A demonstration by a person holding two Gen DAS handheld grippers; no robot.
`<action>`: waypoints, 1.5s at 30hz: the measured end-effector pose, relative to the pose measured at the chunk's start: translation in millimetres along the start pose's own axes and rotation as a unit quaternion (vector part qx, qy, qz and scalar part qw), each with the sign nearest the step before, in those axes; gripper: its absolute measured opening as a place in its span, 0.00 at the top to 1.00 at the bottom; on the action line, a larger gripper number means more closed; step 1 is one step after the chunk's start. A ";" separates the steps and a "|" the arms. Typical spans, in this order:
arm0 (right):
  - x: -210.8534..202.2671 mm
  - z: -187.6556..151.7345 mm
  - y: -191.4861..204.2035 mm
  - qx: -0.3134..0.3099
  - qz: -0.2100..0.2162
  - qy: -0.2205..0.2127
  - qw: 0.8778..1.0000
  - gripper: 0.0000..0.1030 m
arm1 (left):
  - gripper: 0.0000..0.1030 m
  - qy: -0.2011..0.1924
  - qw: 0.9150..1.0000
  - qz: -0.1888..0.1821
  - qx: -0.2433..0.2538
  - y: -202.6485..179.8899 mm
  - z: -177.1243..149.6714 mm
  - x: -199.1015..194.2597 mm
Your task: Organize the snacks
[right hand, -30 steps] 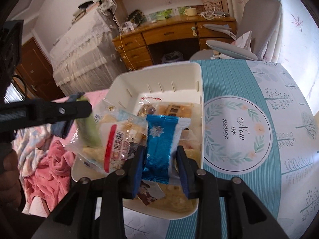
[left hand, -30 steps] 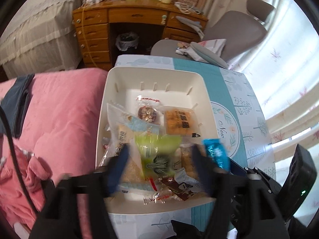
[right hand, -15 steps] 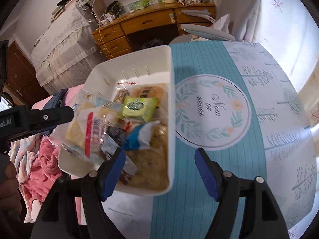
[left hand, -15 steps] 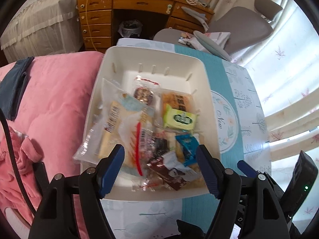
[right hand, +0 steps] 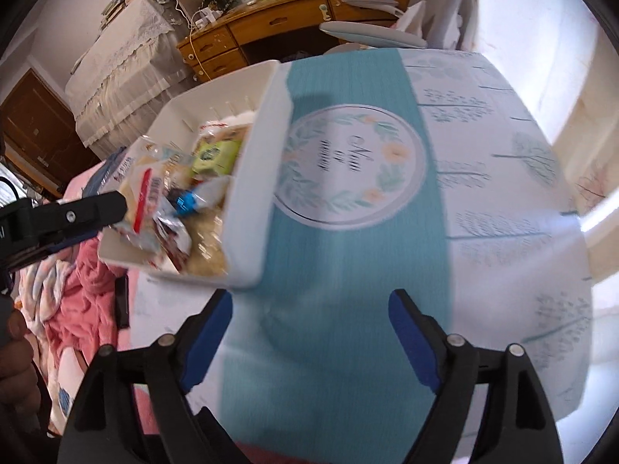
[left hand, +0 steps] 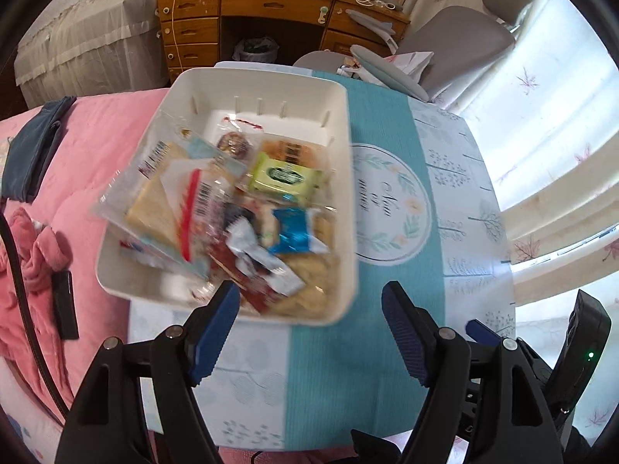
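A white plastic bin sits on the left part of the table and holds several snack packets. Among them are a green packet, a blue foil packet and a large clear bag with a red strip. The bin also shows in the right wrist view, with the green packet and the blue packet. My left gripper is open and empty, just in front of the bin's near edge. My right gripper is open and empty, over the teal cloth to the right of the bin.
The table wears a teal and white cloth with a round emblem. A pink bed lies left of the table, with a dark phone on it. A wooden desk and a grey chair stand behind.
The right gripper let go of the blue packet, which now lies in the bin. The left gripper dropped the green packet there. Both grippers have opened and drawn back from the bin.
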State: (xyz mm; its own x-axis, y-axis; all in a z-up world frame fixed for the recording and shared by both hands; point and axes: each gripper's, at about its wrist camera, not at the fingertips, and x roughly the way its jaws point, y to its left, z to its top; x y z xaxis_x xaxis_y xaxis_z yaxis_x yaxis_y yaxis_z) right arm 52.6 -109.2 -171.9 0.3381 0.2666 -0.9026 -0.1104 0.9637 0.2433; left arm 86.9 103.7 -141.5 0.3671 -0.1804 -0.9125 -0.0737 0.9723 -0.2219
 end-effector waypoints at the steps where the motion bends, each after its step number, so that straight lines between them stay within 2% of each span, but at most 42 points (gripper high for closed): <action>1: -5.5 -2.3 -8.3 -0.002 -0.001 0.004 1.000 0.16 | 0.27 -0.002 1.000 -0.001 -0.003 -5.8 -3.3 -1.7; 5: -33.0 -6.2 -34.3 -0.013 -0.009 0.007 1.000 0.14 | 0.23 -0.010 1.000 -0.007 -0.007 -32.9 -19.7 -16.6; 9: -64.4 -7.2 -50.7 -0.030 -0.011 -0.004 0.999 0.08 | 0.21 -0.024 1.000 -0.014 0.002 -55.7 -32.2 -41.8; 15: -105.9 -0.7 -53.4 -0.043 -0.001 -0.006 0.999 0.06 | 0.01 -0.037 0.999 -0.008 0.017 -77.0 -40.9 -83.6; 21: -142.1 -0.4 -37.7 -0.045 0.031 -0.008 0.998 0.06 | 0.01 -0.062 0.997 0.023 0.035 -96.1 -51.1 -116.5; 24: -153.1 -3.9 -31.6 -0.041 0.039 0.000 0.998 0.06 | 0.01 -0.081 0.996 0.041 0.008 -98.6 -62.4 -129.6; 29: -166.5 -17.9 -25.7 -0.038 0.014 -0.010 0.999 0.06 | 0.01 -0.090 0.994 0.060 0.027 -111.0 -73.8 -136.0; 33: -172.1 -25.3 -26.4 -0.032 0.005 -0.024 0.999 0.00 | 0.01 -0.100 0.993 0.068 0.015 -109.3 -81.9 -138.9; 38: -179.2 -38.9 -26.1 -0.033 -0.010 -0.036 0.999 0.00 | 0.01 -0.098 0.992 0.080 -0.015 -101.9 -90.1 -135.1; 45: -183.7 -41.7 -31.3 -0.028 -0.019 -0.039 0.999 0.00 | 0.01 -0.100 0.991 0.084 -0.005 -109.3 -96.1 -137.5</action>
State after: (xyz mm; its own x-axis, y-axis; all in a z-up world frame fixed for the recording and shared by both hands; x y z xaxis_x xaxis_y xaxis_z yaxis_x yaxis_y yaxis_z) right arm -45.0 -189.0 -28.5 0.4148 0.2332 -0.8795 -0.1468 0.9711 0.1882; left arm -44.7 7.9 -24.8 0.5259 0.0172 -0.8504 -0.1572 0.9845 -0.0774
